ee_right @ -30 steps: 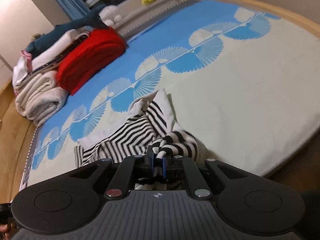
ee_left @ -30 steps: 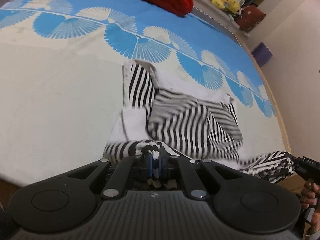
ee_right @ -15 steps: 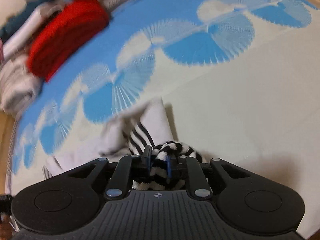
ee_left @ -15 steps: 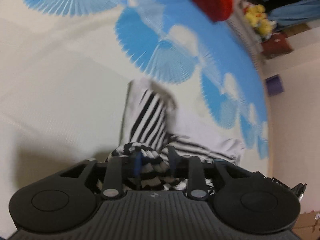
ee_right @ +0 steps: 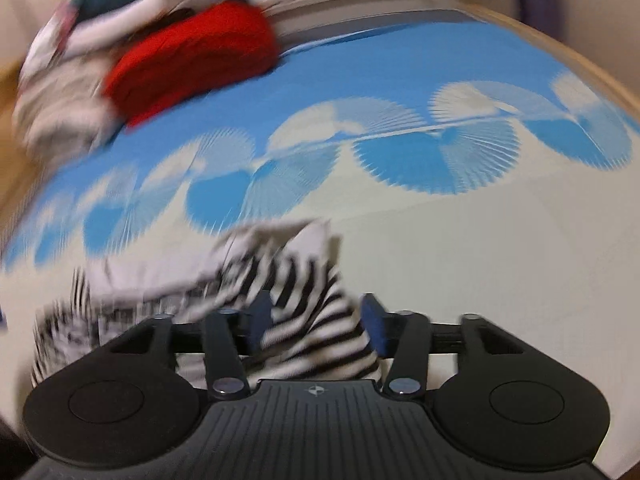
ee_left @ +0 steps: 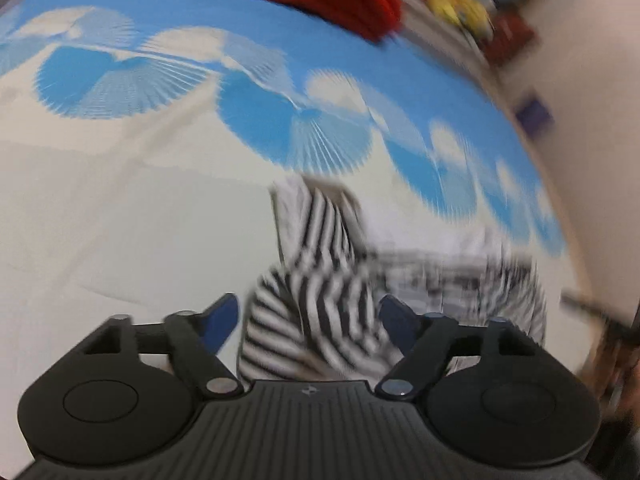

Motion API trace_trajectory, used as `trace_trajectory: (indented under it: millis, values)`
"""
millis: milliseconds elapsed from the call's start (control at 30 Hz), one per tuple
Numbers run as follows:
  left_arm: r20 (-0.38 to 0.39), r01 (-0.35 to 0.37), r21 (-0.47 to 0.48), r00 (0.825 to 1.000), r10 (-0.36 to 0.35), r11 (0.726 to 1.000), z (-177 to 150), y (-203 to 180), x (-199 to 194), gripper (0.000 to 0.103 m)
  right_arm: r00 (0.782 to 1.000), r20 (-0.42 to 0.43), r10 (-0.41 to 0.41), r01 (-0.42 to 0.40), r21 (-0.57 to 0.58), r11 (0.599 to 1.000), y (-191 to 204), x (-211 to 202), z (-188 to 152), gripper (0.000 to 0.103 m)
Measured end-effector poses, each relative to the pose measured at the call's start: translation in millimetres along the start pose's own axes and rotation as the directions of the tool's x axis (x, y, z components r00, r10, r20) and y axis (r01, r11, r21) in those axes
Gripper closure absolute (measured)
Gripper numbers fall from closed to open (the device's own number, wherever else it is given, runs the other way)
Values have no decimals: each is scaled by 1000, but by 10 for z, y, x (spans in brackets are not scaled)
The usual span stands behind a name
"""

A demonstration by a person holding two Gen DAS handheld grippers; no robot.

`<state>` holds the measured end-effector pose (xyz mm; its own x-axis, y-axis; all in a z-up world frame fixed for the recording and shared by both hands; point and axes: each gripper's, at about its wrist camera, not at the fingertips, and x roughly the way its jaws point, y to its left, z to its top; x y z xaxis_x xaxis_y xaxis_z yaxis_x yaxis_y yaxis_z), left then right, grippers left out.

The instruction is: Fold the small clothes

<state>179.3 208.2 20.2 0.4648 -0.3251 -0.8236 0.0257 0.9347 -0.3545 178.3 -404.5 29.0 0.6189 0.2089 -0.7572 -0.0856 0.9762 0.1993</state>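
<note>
striped garment lies between both tongs, left and right, just spreading apart

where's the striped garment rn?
The striped garment lies crumpled on the cream part of the bedsheet, just below the blue fan print, between the fingers of the open left gripper and the open right gripper.

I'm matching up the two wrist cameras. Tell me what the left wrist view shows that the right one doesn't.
Only the left view: the open left tongs and a dark red box beyond the bed. Only the right view: the open right tongs and pale folded linens beside the red blanket. Both: the striped garment, the blue-and-cream sheet, the blanket and yellow toys.
</note>
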Motion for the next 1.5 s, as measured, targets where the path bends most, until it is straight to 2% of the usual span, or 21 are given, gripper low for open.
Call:
trace_trajectory:
  millis: [100,233,333,400,500,600,633,667,700,733,767,800,867,900,967,1067,1133,1233,1300,1367,1500]
  values:
    - [-60,-28,137,998,36,990,-130,-192,163,19,999,-27,-23,20,-120,993,183,102,-78,35]
    - [-52,-102,279,991,121,955,-219,-387,393,19,998,-19,-62,57,-208,976,353,263,-58,35]
    - [-12,-159,348,985,174,924,-236,-469,540,19,996,-9,-84,79,-239,968,438,385,-34,35]
    - [-16,-195,373,976,216,907,-221,-511,649,19,994,-9,-109,103,-273,956,493,487,-32,35]
    - [-16,-220,359,970,241,907,-151,-532,748,21,987,-4,-160,151,-320,935,572,633,-28,35]
    - [7,-230,347,970,242,909,-66,-581,806,27,985,6,-172,164,-340,926,627,723,-2,37]
    - [13,-230,346,971,240,910,-45,-599,818,32,985,6,-174,165,-343,925,642,745,8,38]
    - [18,-228,344,972,236,911,-22,-620,831,40,985,2,-174,163,-347,924,655,770,20,42]
    - [21,-220,341,974,227,914,3,-639,839,46,985,1,-171,160,-349,923,666,790,29,53]
    - [21,-210,336,976,216,918,36,-644,846,59,987,-4,-161,150,-350,925,672,808,37,59]
    - [19,-201,328,978,206,923,69,-644,845,70,989,-11,-145,132,-348,928,680,822,41,73]
    - [17,-189,306,981,193,933,115,-621,840,75,992,-21,-128,113,-344,932,693,835,43,83]
    - [29,-164,222,986,161,961,235,-528,794,96,992,-30,-123,104,-352,930,729,868,51,92]
    - [44,-152,186,988,146,971,280,-497,752,98,992,-25,-127,109,-357,928,744,874,64,97]
    - [107,-140,110,986,129,984,378,-437,647,101,994,8,-110,106,-326,939,740,829,141,98]
    - [202,-138,38,971,128,990,494,-446,543,101,984,155,-83,115,-208,971,662,639,332,99]
    - [295,-146,32,947,130,989,582,-550,491,101,966,248,-73,102,-105,989,609,544,434,99]
    - [404,-211,24,896,183,977,717,-714,529,101,946,304,-118,143,-63,988,661,610,532,99]
    - [410,-226,-23,886,215,974,817,-707,630,101,939,316,-139,162,-48,986,702,707,607,99]
    - [381,-249,-52,890,250,967,879,-672,781,101,937,316,-152,170,-32,985,723,823,676,99]
    - [277,-275,-65,919,282,959,940,-544,1161,100,942,263,-209,231,-53,972,771,1166,723,99]
